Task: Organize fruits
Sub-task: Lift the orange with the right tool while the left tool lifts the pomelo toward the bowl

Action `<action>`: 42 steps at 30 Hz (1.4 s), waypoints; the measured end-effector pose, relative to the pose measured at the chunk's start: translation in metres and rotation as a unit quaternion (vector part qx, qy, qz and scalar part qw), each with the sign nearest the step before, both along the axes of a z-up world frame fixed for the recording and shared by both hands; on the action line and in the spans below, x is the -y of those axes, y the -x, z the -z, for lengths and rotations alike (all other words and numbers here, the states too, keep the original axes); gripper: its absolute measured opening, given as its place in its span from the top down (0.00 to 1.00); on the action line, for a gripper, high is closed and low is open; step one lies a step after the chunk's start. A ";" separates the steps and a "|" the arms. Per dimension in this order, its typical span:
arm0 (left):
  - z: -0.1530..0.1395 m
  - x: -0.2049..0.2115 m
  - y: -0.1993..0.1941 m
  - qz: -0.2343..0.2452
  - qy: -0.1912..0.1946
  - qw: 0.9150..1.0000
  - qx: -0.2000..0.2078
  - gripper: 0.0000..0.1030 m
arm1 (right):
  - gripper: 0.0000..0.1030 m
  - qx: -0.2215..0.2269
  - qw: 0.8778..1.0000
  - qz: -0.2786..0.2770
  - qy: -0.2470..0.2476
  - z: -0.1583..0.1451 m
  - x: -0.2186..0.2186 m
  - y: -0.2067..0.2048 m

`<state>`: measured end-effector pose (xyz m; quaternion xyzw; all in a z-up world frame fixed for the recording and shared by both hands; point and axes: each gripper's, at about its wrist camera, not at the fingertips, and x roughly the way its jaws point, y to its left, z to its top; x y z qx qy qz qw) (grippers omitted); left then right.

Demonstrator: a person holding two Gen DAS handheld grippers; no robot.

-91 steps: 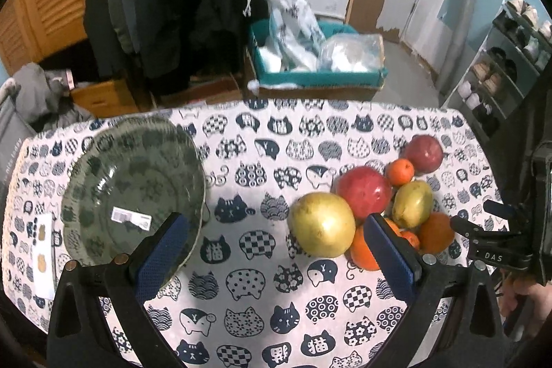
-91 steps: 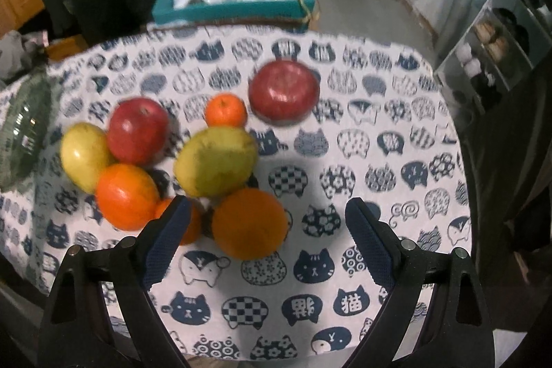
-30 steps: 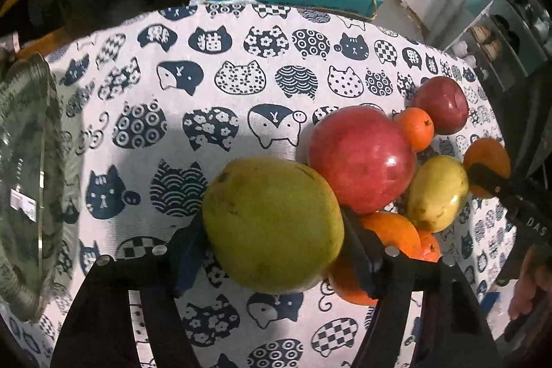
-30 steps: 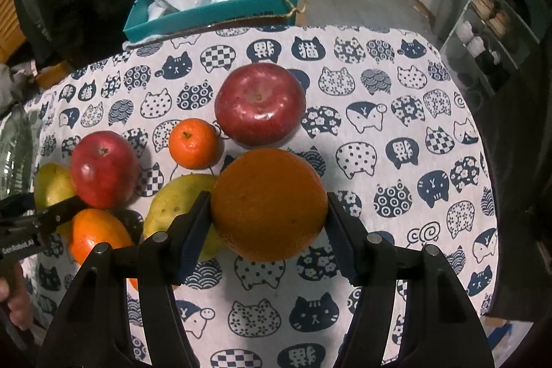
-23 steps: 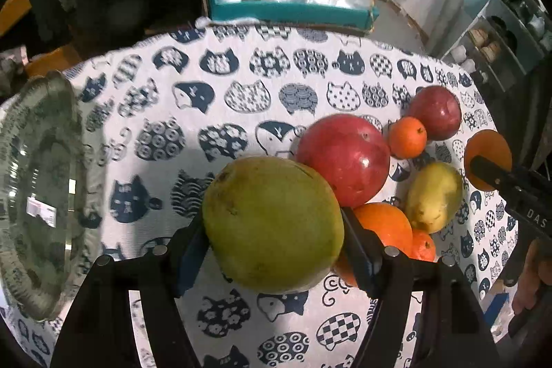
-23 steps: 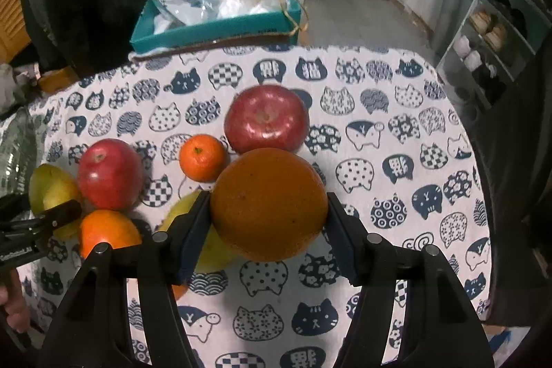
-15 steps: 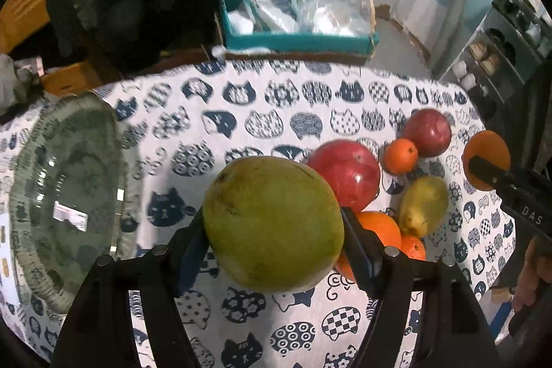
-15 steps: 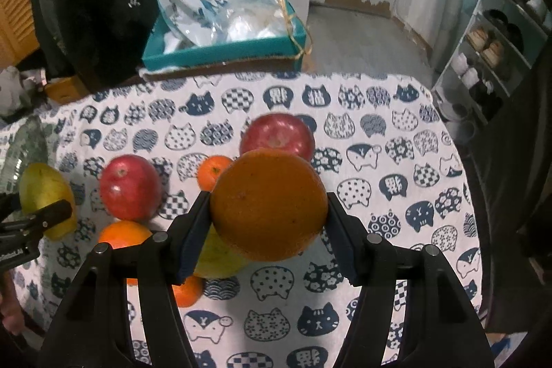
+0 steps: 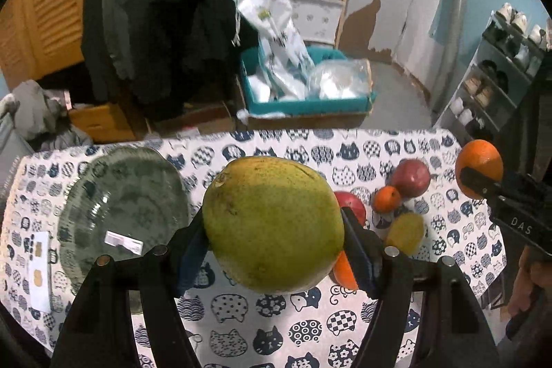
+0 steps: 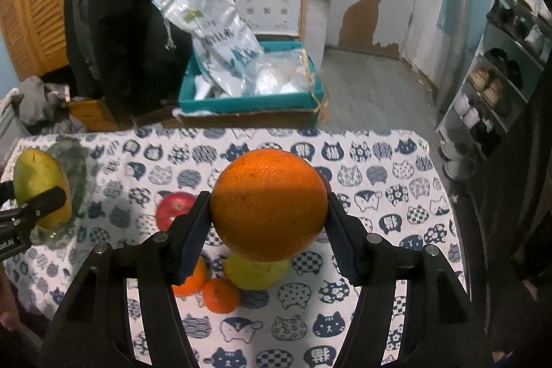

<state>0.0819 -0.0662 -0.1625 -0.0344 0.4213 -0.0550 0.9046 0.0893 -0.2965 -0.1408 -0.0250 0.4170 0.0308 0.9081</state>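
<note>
My left gripper (image 9: pixel 274 240) is shut on a large yellow-green fruit (image 9: pixel 272 223) and holds it above the cat-print table. Left of it lies an empty glass plate (image 9: pixel 120 212). My right gripper (image 10: pixel 269 226) is shut on a big orange (image 10: pixel 269 204), also lifted off the cloth. That orange (image 9: pixel 477 166) shows at the right edge of the left wrist view. Below on the cloth lie a red apple (image 10: pixel 174 207), a yellow-green pear-like fruit (image 10: pixel 255 273), a small orange (image 10: pixel 220 295), another orange (image 10: pixel 191 280), a dark red apple (image 9: pixel 410 178) and a tangerine (image 9: pixel 386 198).
The tablecloth (image 10: pixel 379 230) ends at the far edge, where a teal box (image 10: pixel 252 99) with plastic bags stands on the floor. Dark coats (image 10: pixel 131 6) hang behind. A shoe rack (image 10: pixel 500 75) is at the right. A paper tag (image 9: pixel 39 268) lies by the plate.
Both grippers have risen from the table with their fruit and tipped up, so the room behind shows. The fruit pile below looks smaller. The plate has come fully into the left view.
</note>
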 end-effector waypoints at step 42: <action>-0.072 -0.136 0.055 -0.119 -0.008 0.988 0.097 0.29 | 0.38 0.077 0.984 -0.154 -0.048 -0.085 -0.162 0.002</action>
